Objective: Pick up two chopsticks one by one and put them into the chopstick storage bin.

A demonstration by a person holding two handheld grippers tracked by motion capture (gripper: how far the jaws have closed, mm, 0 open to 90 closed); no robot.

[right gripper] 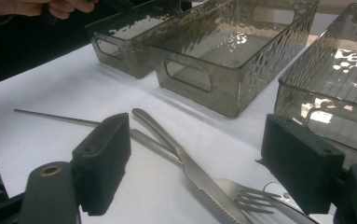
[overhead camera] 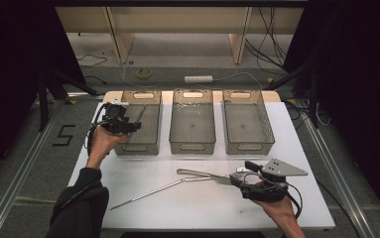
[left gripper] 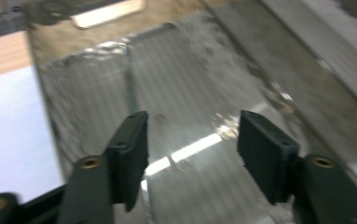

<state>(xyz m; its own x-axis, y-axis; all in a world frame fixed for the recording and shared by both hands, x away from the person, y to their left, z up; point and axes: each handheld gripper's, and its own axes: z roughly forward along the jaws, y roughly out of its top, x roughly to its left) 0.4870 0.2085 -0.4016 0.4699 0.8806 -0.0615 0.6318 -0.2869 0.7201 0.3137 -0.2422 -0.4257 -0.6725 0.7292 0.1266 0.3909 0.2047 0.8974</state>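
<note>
Three smoky clear plastic bins stand in a row at the back of the white table [overhead camera: 143, 198]. My left gripper [overhead camera: 127, 124] hovers over the left bin [overhead camera: 137, 148], open, its jaws wide apart above the bin's ribbed floor [left gripper: 190, 93] with nothing between them [left gripper: 192, 140]. My right gripper [overhead camera: 242, 174] is low at the front right, open [right gripper: 197, 140], pointing at cutlery on the table. There a table knife [right gripper: 185, 168] crosses another steel handle [right gripper: 150, 140]. Fork tines [right gripper: 253, 199] lie near the right jaw. A long thin metal rod [overhead camera: 143, 194] stretches off to the left.
The middle bin [overhead camera: 192, 147] and right bin [overhead camera: 249, 147] look empty. A thin pale line in the left bin [overhead camera: 139, 115] may be a rod. The other hand [right gripper: 36, 5] shows in the right gripper view. Beyond the table are cables and a tape roll [overhead camera: 144, 73].
</note>
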